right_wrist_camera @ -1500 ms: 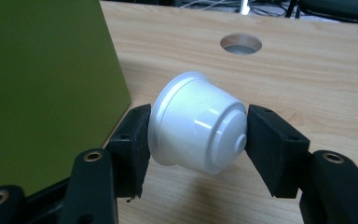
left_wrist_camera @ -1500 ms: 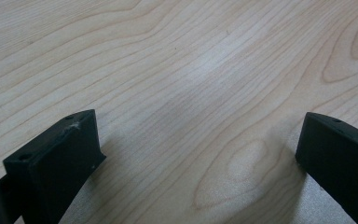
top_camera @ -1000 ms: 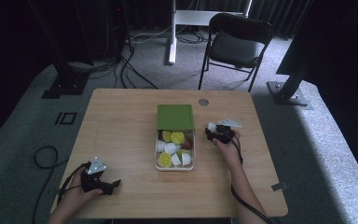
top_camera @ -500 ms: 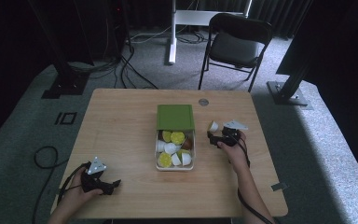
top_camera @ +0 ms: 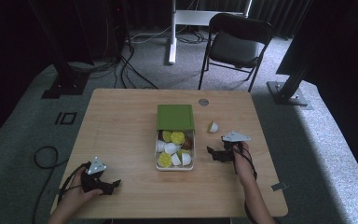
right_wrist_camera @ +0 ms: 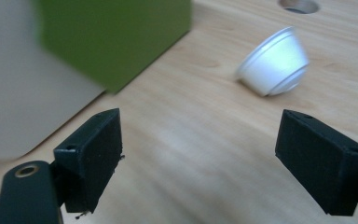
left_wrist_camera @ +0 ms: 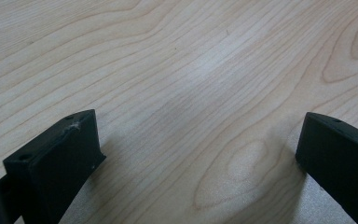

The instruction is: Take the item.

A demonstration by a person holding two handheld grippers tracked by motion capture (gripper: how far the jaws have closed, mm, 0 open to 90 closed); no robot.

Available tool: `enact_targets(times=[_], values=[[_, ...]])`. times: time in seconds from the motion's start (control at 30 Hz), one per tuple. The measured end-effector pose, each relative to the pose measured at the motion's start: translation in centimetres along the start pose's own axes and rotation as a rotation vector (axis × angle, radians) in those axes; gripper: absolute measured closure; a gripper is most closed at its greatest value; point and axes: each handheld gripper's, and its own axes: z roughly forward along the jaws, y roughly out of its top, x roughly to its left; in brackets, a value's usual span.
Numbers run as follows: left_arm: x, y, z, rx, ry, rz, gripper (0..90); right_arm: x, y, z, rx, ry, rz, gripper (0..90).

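Since the earlier high view, the right gripper has drawn back toward the near edge of the light wooden table, away from the small white plastic capsule cup, which a second ago sat right at its tips and now lies by itself. That cup rests tipped on its side just beside the right edge of the green lid of the clear rectangular box of white and yellow capsules at the table's middle; in the right gripper view it sits beyond the spread black jaws, which stand wide with nothing between them. The left gripper, near the table's front left corner, is where it was in both earlier pictures, its jaws also wide over bare wood grain. The likely trouble lies in the cup's shape and pose: a tapered, smooth cup on its side will probably roll or squirt out if the jaws close on the slanted wall instead of across the rim, and a nudge could send it toward the table's far edge or its round cable hole. Coming in too low or from the box side could also knock the lid or shift the box.
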Motion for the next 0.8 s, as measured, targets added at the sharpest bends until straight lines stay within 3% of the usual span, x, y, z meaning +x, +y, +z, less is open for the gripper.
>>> enact_targets(times=[0.33, 0.43, 0.67, 0.73, 0.8], values=[[0.0, 0.0, 0.0, 0.000, 0.000, 0.000, 0.7, 1.9, -1.7, -2.5, 0.006, 0.126, -0.079, 15.2], [0.0, 0.0, 0.0, 0.000, 0.000, 0.000, 0.7, 2.3, -2.1, -3.2, 0.017, 0.179, -0.134, 15.2], [0.0, 0.0, 0.0, 0.000, 0.000, 0.000, 0.7, 2.8, -3.0, -4.3, 0.036, 0.260, -0.219, 15.2], [0.0, 0.0, 0.0, 0.000, 0.000, 0.000, 0.7, 2.8, -3.1, -4.4, 0.038, 0.266, -0.223, 15.2], [0.0, 0.0, 0.0, 0.000, 0.000, 0.000, 0.7, 2.8, -3.6, -4.7, 0.052, 0.293, -0.254, 19.2]])
